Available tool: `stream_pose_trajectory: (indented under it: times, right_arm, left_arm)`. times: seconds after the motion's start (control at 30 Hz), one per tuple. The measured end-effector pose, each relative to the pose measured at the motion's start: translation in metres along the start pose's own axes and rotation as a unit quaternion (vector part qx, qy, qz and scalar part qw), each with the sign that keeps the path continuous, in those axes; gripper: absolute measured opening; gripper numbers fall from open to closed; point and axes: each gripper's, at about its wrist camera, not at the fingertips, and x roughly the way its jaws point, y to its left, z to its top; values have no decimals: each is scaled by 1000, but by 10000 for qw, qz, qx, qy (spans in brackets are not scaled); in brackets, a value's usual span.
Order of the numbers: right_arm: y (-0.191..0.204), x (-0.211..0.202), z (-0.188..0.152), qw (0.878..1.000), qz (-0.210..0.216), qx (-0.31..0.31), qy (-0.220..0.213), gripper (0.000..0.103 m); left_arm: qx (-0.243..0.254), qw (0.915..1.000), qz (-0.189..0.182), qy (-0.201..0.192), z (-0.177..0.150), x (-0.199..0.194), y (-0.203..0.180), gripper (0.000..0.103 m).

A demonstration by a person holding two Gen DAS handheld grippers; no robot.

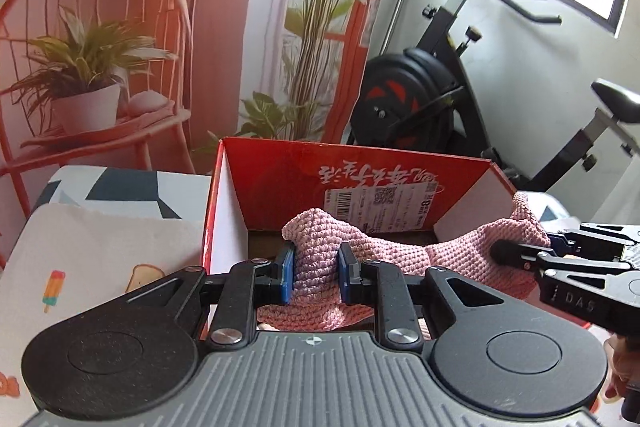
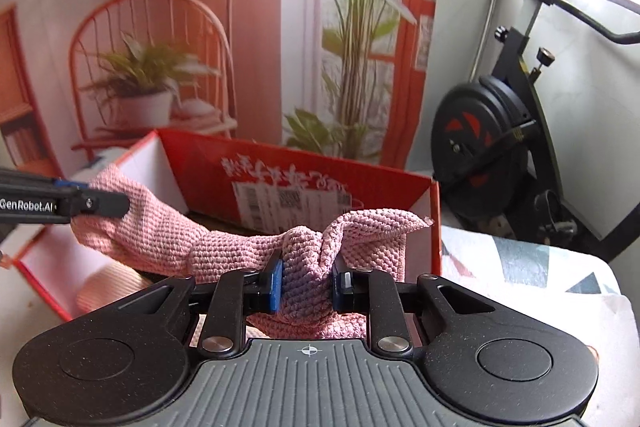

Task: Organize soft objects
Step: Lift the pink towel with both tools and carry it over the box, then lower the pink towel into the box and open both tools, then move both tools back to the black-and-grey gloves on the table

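Left wrist view. The left gripper has its jaws drawn in narrow, the blue pads pressing a bunched fold of the pink cloth. The right gripper comes in from the right edge and pinches the cloth's other end. The cloth hangs slack between the two, over the open red box. The box floor shows dark under the cloth; something pale lies near its front wall, too hidden to name.

Right wrist view. The right gripper is likewise nearly closed on a gathered fold of the cloth. The left gripper holds the far end, just above the box's left wall. A pinkish roll lies inside the box, low at the left, under the cloth.

Judgement: the step in hand is lowering the cloth into the box. To do it well, keep both grips firm, bring both ends inside the walls, sink them level together, and let go only once the cloth rests beside the roll. The left end looks likeliest to catch on the wall.
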Motion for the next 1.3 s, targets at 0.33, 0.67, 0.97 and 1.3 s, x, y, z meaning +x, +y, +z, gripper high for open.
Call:
stream_pose_trajectory:
  times: [0.33,0.67,0.97,1.3]
  right_arm:
    - [16,39,-4,9981,66,-142,593,20]
    - [19,37,-10,9980,-140,-379,484,36]
    - [18,-15,-15,9987,-233,-399,-225,70]
    - [27,-88,-43,9942,84,-192,-1054,103]
  left_arm:
    - [456,9986,46,267,-6,15,-3,23]
    - [367,9990,-170,171,-1,8,0,53]
    - [493,9986,-149,-147,-3,-29,-9,64]
    - [555,9963,133,-644,-31,-91,-15,99]
